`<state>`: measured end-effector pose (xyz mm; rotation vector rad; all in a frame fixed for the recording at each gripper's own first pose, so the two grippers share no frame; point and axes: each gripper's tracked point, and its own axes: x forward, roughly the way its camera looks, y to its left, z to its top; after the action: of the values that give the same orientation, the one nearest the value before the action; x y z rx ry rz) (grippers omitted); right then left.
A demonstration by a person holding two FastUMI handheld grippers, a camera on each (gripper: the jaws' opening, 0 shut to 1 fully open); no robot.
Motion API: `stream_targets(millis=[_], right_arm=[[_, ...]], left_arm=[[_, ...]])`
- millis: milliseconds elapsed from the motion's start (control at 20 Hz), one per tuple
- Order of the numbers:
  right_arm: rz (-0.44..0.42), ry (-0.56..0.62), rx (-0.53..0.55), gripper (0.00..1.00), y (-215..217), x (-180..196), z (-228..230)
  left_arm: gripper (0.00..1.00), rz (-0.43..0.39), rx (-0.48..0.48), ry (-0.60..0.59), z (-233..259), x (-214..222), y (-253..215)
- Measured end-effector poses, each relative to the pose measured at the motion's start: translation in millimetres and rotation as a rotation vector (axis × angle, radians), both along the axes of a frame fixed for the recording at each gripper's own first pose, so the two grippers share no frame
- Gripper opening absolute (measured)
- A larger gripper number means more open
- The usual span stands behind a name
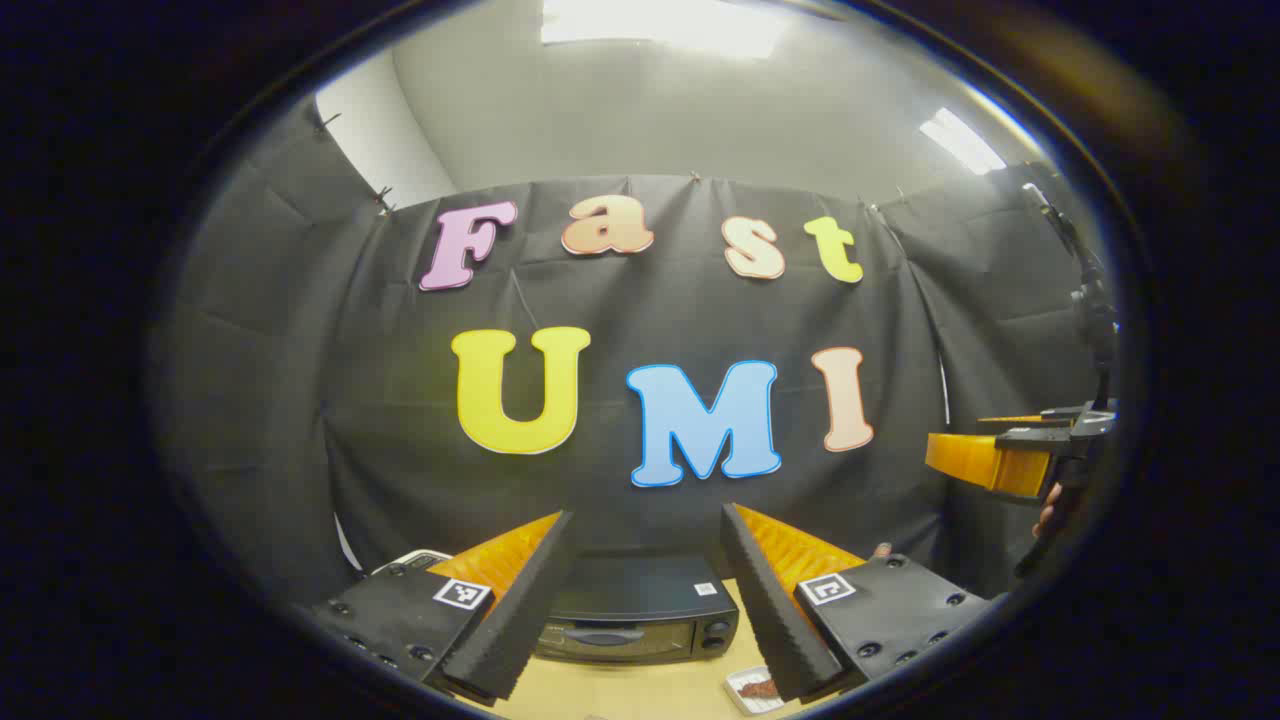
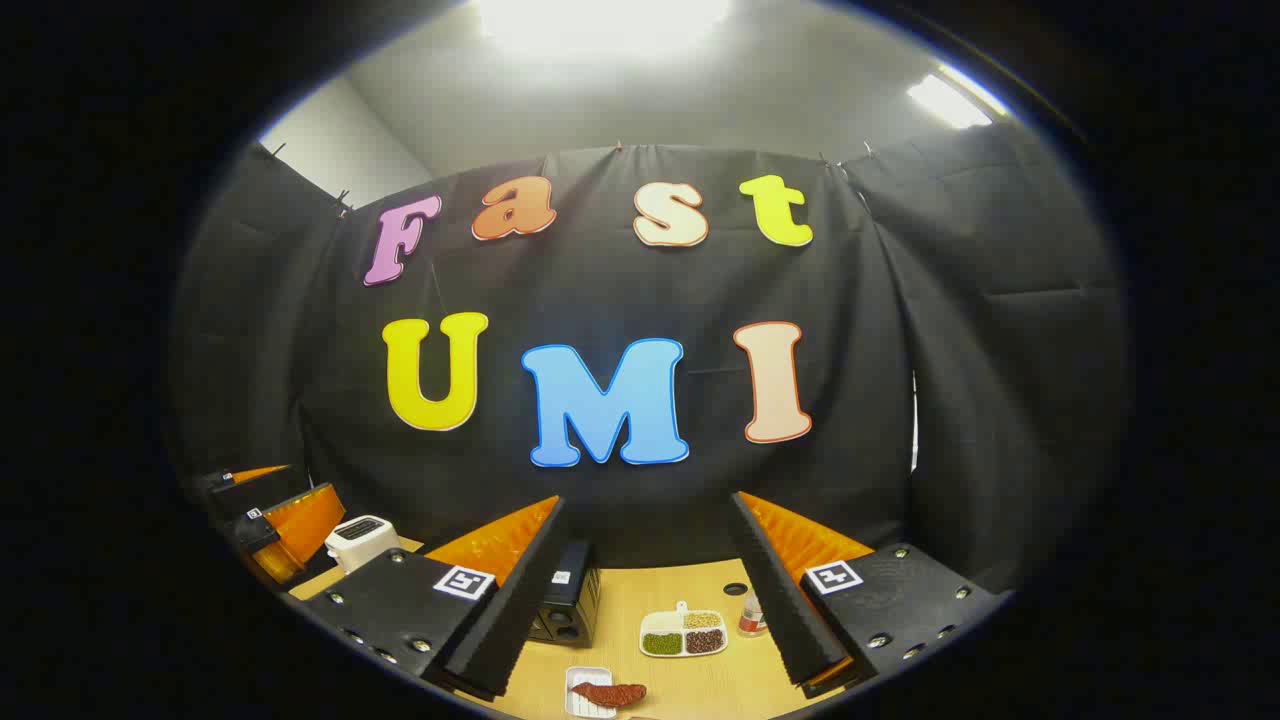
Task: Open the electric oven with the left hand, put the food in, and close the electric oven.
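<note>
Nothing begun: electric oven [image 1: 637,608] sat shut on the counter [image 2: 690,585], food [image 2: 610,692] on a small tray in front. Left gripper [image 1: 645,600] and right gripper [image 2: 645,610] hung above, jaws apart, empty. Next: left reaches the door handle

Electric oven [image 1: 640,608]: left gripper view, both ends hidden behind the near fingers; right gripper view, mostly hidden behind a finger.
Food [image 2: 608,692] on white tray [image 2: 585,705]: tray's lower edge cut off; kind too small to tell.
Bottle [image 2: 750,615], right of oven: partly hidden by finger.
Toaster [image 2: 362,540], left of oven: base hidden.
</note>
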<state>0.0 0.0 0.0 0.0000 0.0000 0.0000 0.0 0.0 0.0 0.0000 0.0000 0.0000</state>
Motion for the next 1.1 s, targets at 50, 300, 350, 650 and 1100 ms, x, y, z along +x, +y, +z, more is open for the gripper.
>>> stream_targets(millis=[50,300,350,650,1100], right_arm=[[-0.002,0.005,-0.006,0.97,0,0,-2],[0.010,0.009,-0.005,0.98,9,1,-6],[0.012,0.005,-0.009,0.98,10,1,-5],[0.027,0.026,-0.034,0.98,15,-5,-14],[-0.009,0.038,-0.015,0.98,1,3,-23]], left_arm=[[0.99,-0.001,0.004,-0.002,0,-1,-1],[0.96,-0.019,-0.004,0.010,-6,1,-6],[0.93,-0.017,-0.006,0.006,-5,1,-4],[0.94,-0.018,-0.014,0.017,-12,3,-5],[0.96,-0.019,-0.018,0.116,-67,39,-4]])
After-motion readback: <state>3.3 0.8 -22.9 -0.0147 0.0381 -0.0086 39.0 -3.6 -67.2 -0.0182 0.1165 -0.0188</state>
